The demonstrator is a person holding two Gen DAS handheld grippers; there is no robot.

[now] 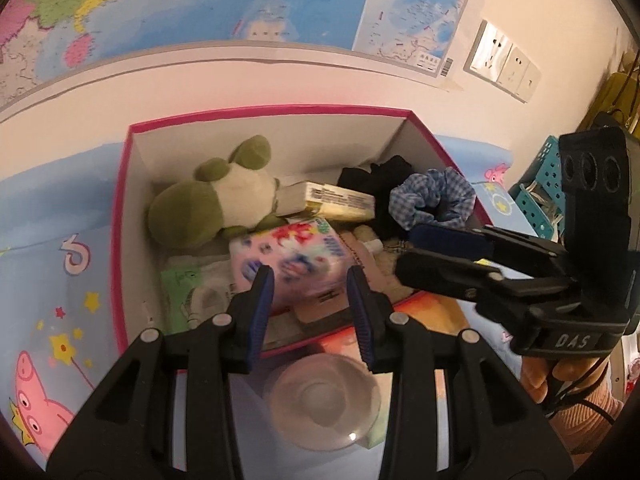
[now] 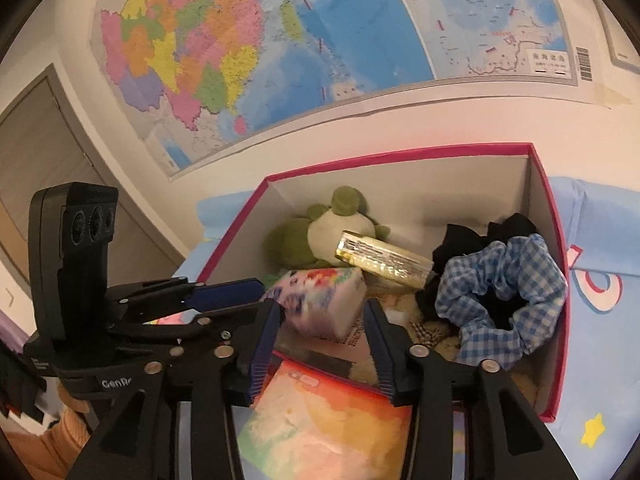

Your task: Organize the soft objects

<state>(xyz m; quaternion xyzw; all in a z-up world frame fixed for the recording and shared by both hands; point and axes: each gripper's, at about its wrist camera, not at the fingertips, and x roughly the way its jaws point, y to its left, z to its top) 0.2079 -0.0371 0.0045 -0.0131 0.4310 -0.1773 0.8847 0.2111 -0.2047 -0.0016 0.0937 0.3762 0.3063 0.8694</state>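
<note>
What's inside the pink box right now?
The pink box holds a green plush frog, a pink tissue pack, a yellow packet, a blue gingham scrunchie over black cloth. Items beneath are mostly covered.

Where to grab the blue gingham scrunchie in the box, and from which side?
Take the blue gingham scrunchie by its near puffed band, coming from above. It lies on top of the pile against the right wall of the pink box, ring open upward, so one finger can likely drop into the hole. The wall blocks a side approach. The right tool is open.
</note>
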